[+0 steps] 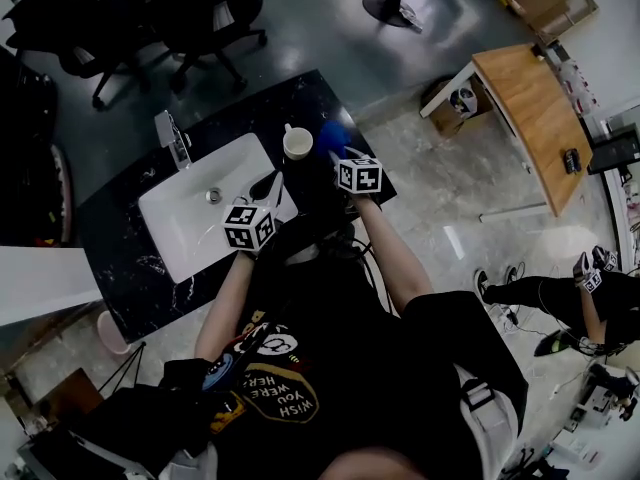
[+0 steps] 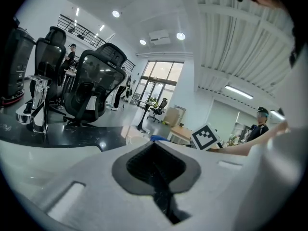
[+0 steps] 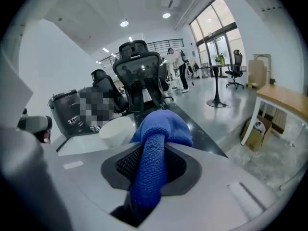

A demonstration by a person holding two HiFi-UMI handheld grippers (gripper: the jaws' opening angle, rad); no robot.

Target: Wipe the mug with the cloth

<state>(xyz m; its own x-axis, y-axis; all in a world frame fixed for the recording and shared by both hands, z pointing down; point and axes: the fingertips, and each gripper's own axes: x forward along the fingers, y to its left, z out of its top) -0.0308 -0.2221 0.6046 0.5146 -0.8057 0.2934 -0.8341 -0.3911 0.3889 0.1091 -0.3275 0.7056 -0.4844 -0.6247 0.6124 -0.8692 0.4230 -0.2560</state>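
Note:
A white mug (image 1: 297,143) stands on the black counter (image 1: 130,258) just past the sink's right corner. Right beside it lies a blue cloth (image 1: 332,134). My right gripper (image 1: 336,154) is shut on that cloth; in the right gripper view a fold of the cloth (image 3: 161,124) runs between the jaws, with the mug (image 3: 118,131) just left of it. My left gripper (image 1: 270,186) hovers over the sink's near right edge, short of the mug. Its jaws (image 2: 156,165) are shut with nothing in them. A pale mug rim (image 2: 132,133) and a strip of blue cloth (image 2: 156,138) peek above them.
A white sink basin (image 1: 190,218) with a chrome faucet (image 1: 172,140) fills the counter's left part. Office chairs (image 1: 190,13) stand beyond the counter. A wooden table (image 1: 535,118) is at the right, and another person (image 1: 570,293) crouches on the floor.

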